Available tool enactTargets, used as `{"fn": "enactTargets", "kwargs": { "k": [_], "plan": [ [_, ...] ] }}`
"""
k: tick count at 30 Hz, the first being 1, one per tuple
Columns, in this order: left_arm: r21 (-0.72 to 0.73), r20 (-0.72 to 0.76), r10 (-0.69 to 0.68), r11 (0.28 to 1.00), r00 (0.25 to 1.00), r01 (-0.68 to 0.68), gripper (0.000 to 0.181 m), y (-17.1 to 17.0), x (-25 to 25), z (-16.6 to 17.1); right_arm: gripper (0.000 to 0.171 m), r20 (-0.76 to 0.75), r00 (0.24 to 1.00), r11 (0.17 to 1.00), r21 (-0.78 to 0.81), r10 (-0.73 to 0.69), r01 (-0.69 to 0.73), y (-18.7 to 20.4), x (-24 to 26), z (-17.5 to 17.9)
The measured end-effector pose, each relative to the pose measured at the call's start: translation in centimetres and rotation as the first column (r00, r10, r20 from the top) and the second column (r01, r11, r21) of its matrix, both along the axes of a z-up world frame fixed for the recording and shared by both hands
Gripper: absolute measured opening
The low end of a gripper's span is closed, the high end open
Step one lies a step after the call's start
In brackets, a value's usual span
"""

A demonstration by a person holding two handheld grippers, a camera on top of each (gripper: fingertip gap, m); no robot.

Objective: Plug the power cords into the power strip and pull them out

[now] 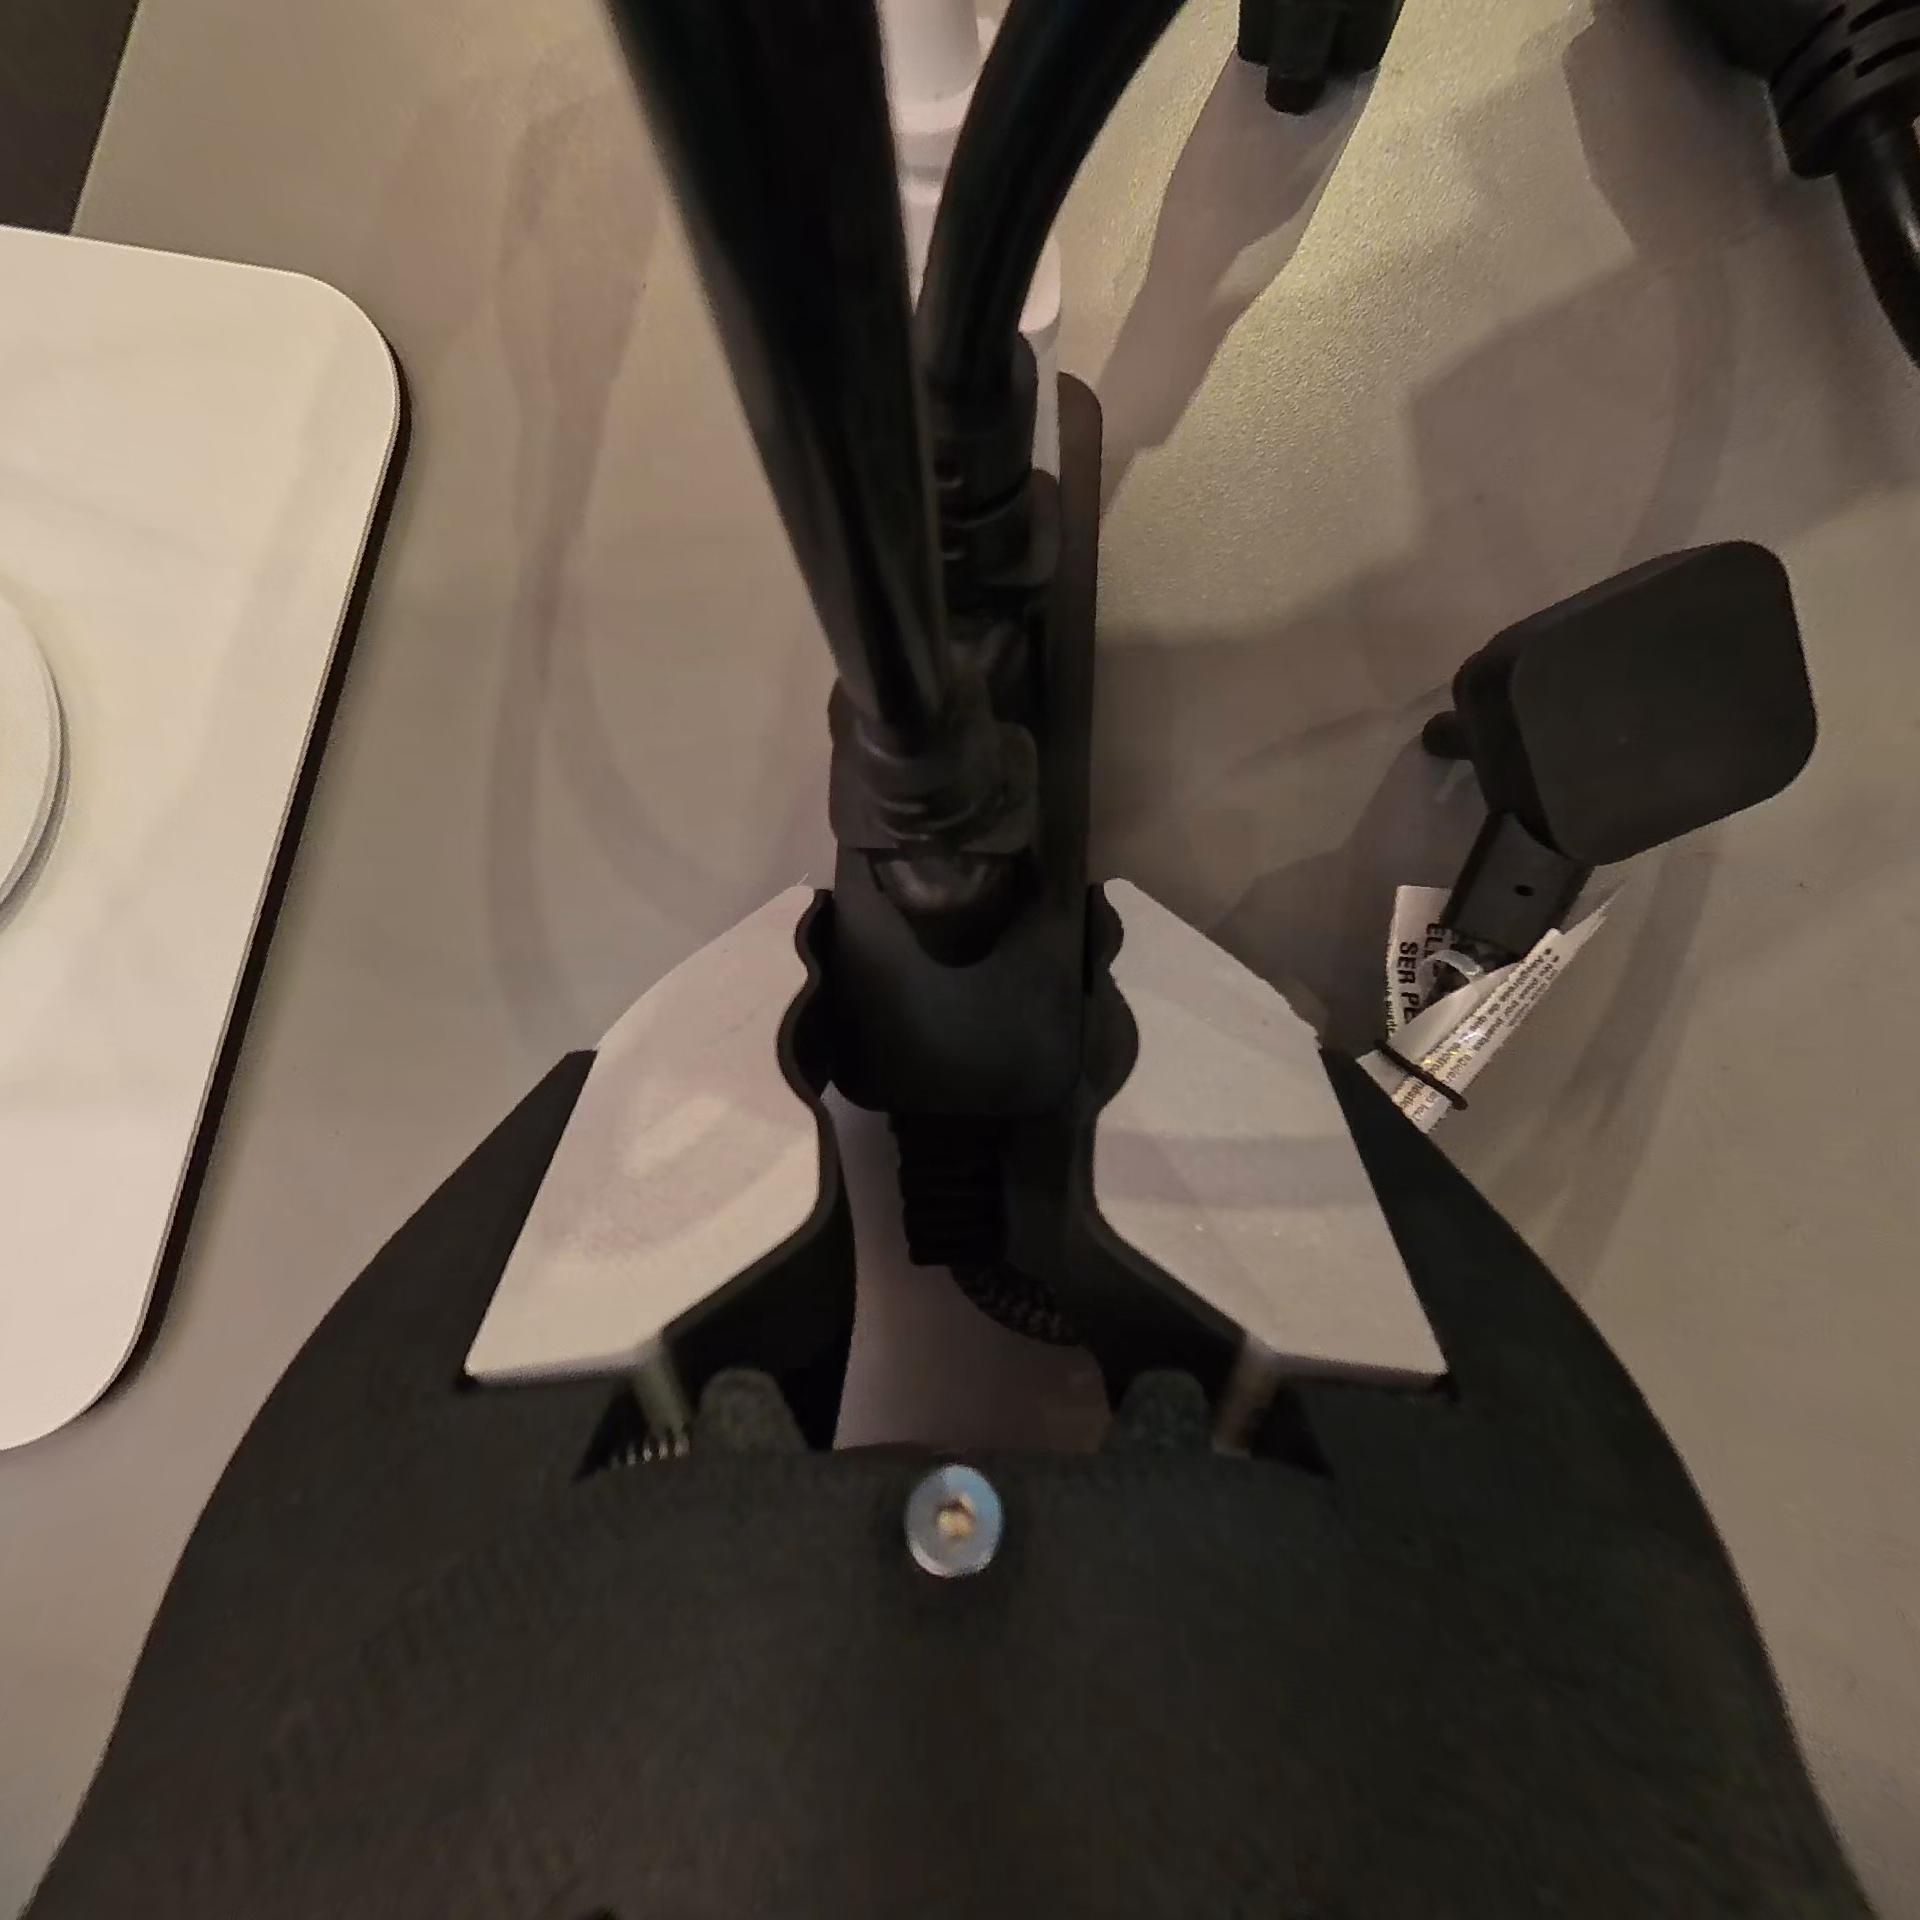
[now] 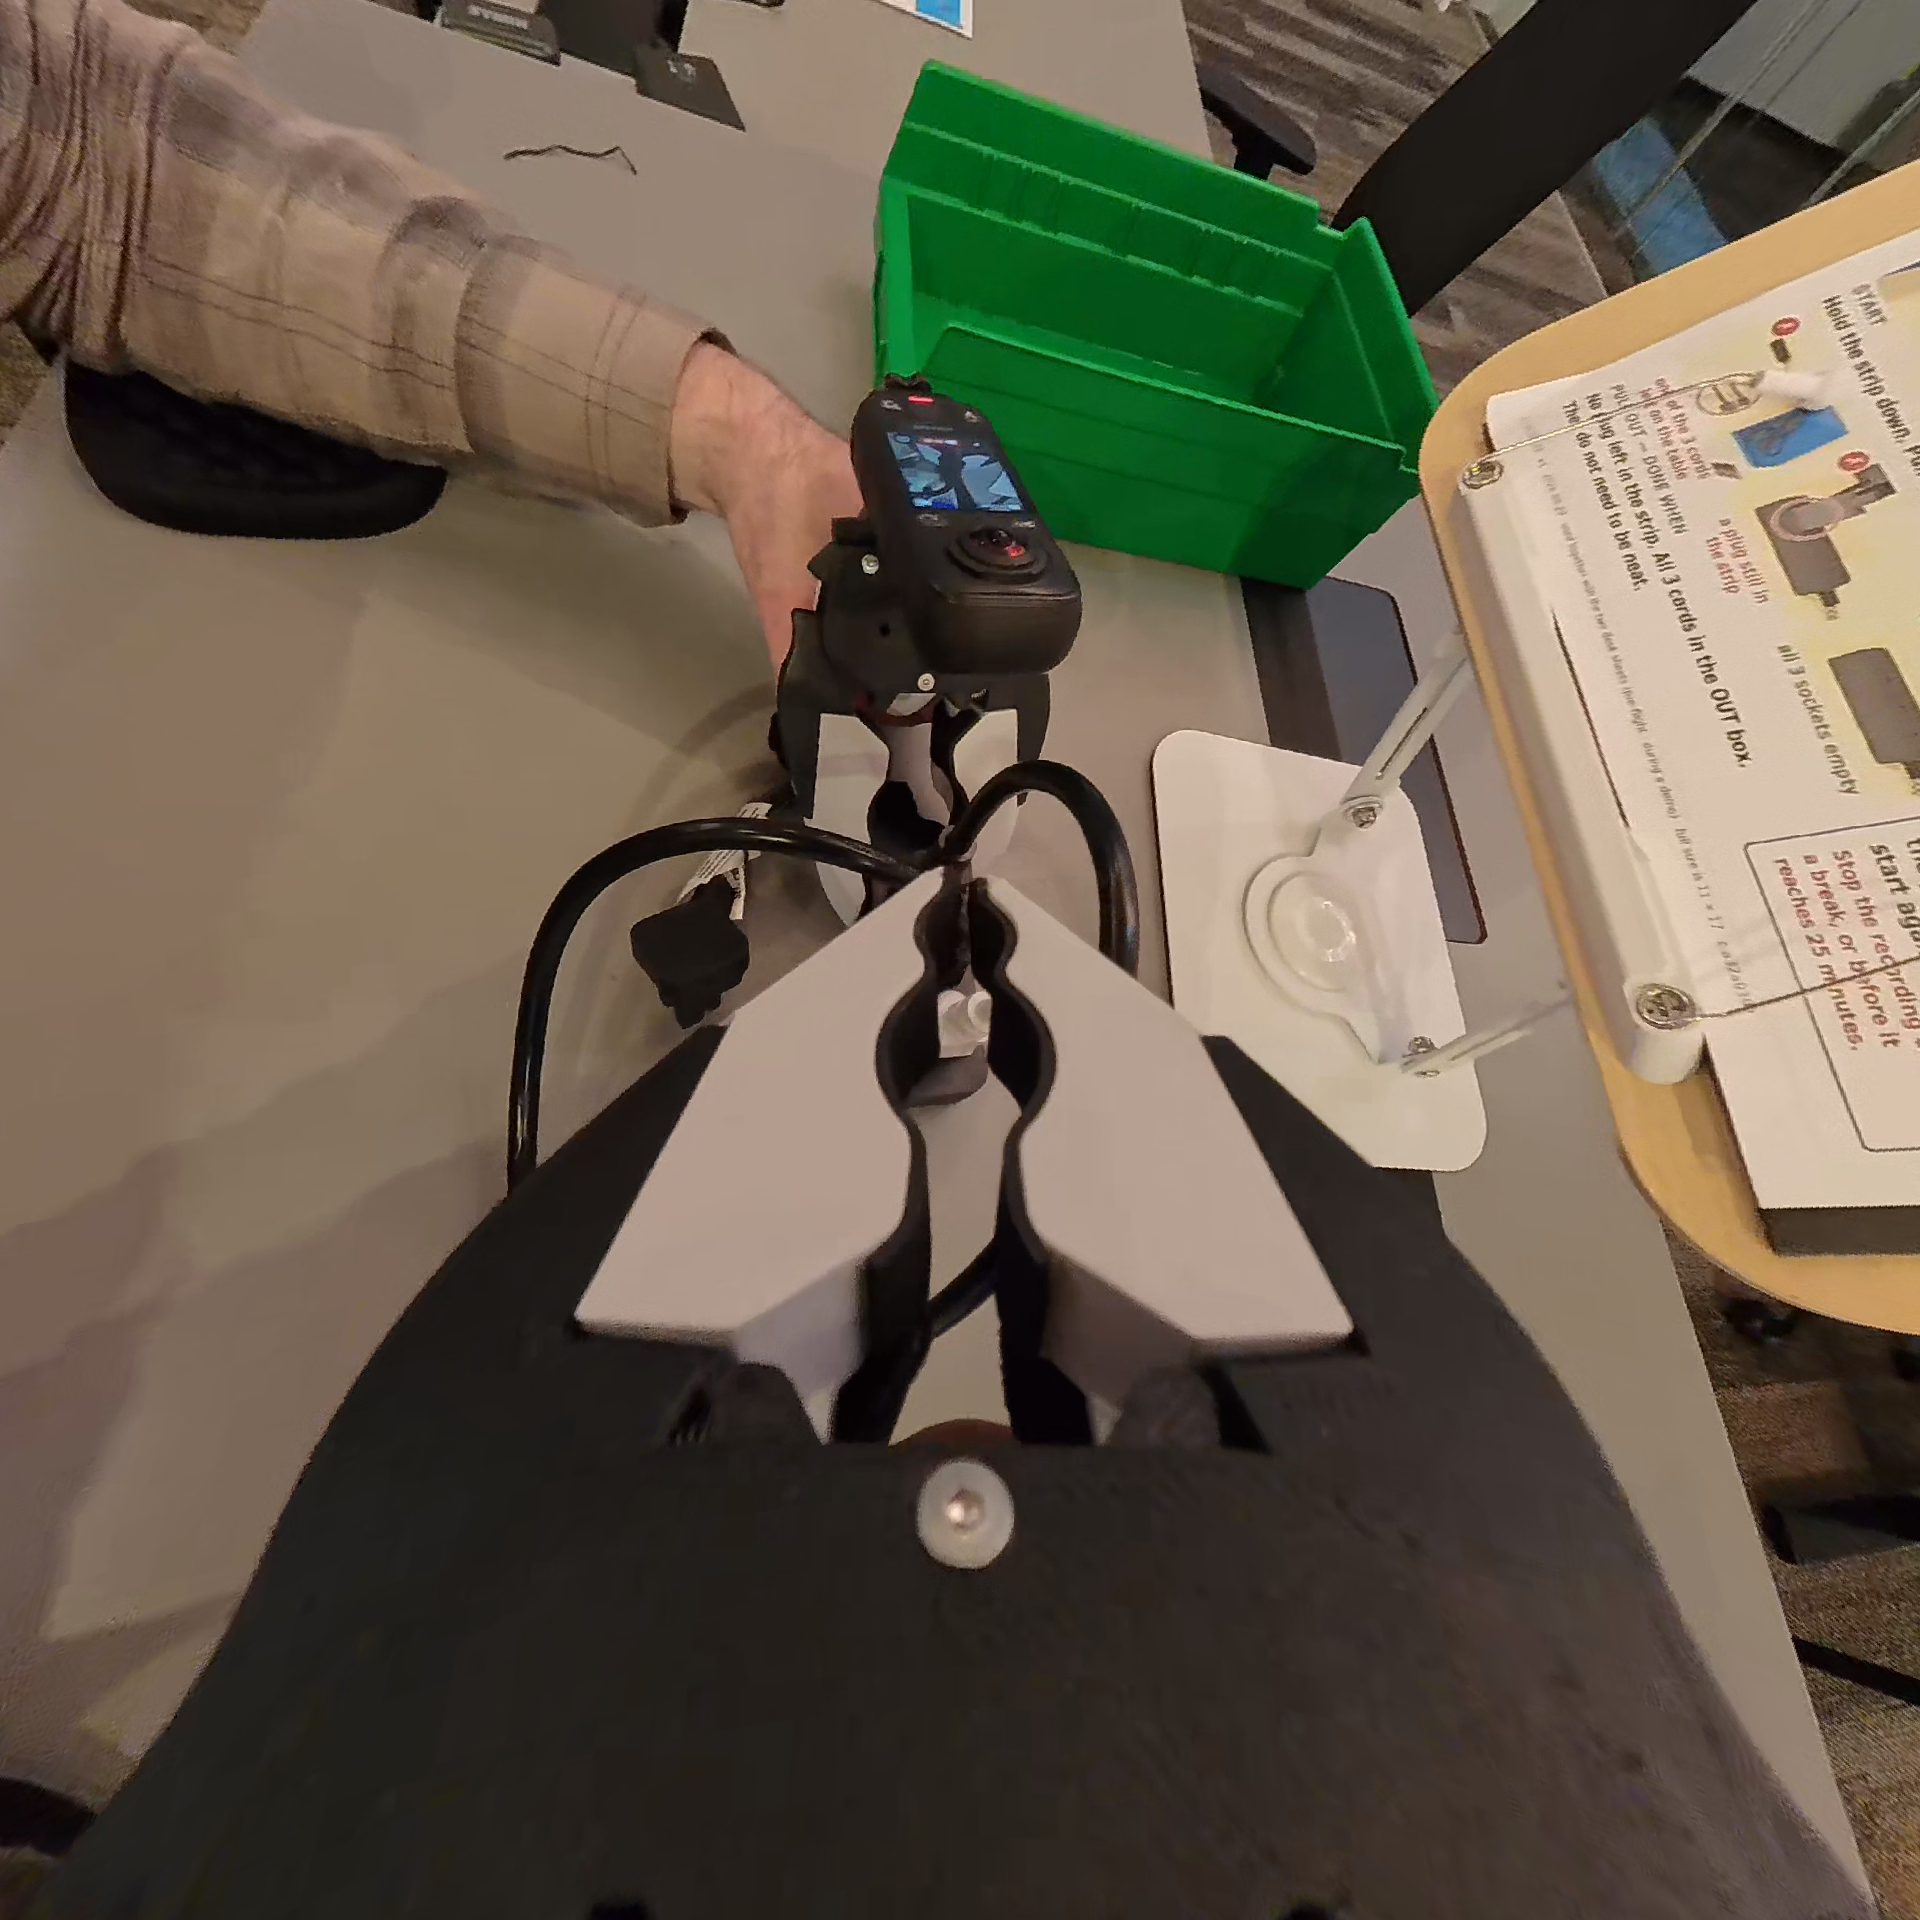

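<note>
In the left wrist view my left gripper point(image 1: 961, 935) is shut on the end of a black power strip point(image 1: 940, 1023) and holds it on the grey table point(image 1: 540, 520). Its pads press on both sides of the strip. A tied bundle of black cord point(image 1: 914, 769) rises from the strip. In the right wrist view my right gripper point(image 2: 961, 899) is shut, its fingertips pinching the black cord point(image 2: 1112, 831) where its loops are tied together. The left gripper point(image 2: 914, 800) stands just beyond. A loose black plug point(image 1: 1631, 717) with a paper tag lies on the table beside the strip; it also shows in the right wrist view point(image 2: 686, 961).
A green bin point(image 2: 1143, 343) stands at the back of the table. A white stand base point(image 2: 1309, 935) sits to the right under a board with an instruction sheet point(image 2: 1714, 623). A person's sleeve and hand point(image 2: 769, 468) hold the left gripper. The base point(image 1: 156, 727) also lies left of the strip. The gap from one gripper's tips to the other's is roughly 20 cm.
</note>
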State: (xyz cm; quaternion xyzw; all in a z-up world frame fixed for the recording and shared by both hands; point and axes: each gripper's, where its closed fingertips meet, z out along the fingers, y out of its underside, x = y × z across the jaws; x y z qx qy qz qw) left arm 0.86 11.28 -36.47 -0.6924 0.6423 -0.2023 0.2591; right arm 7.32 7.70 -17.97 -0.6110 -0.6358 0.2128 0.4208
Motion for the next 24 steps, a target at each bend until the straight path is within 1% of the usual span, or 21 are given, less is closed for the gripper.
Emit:
{"fn": "enactTargets", "kwargs": {
  "k": [6,9,12,14,24],
  "plan": [
    [-0.014,0.015,-0.012,1.0,1.0,0.012,0.044,-0.2,0.0,0.0,0.0,0.044,0.998,0.999,-0.026,0.033,-0.031,-0.6,0.0,-0.9],
    [-0.04,0.03,-0.024,0.999,0.999,0.025,0.052,-0.6,0.2,0.0,0.0,0.068,0.996,0.998,-0.047,0.053,-0.05,-1.0,-0.1,-1.5],
    [-0.039,0.028,-0.024,0.999,0.999,0.025,0.05,-0.6,0.2,0.0,0.0,0.087,0.994,0.996,-0.059,0.066,-0.061,-1.3,-0.1,-2.0],
    [-0.037,0.027,-0.023,0.999,0.999,0.024,0.044,-0.5,0.1,0.0,0.0,0.089,0.994,0.996,-0.067,0.07,-0.065,-1.3,-0.2,-2.1],
    [-0.036,0.024,-0.026,0.999,0.999,0.027,0.044,-0.6,0.1,-0.1,0.005,0.158,0.984,0.991,-0.122,0.078,-0.059,-1.5,0.0,-3.9]
  ]
}}
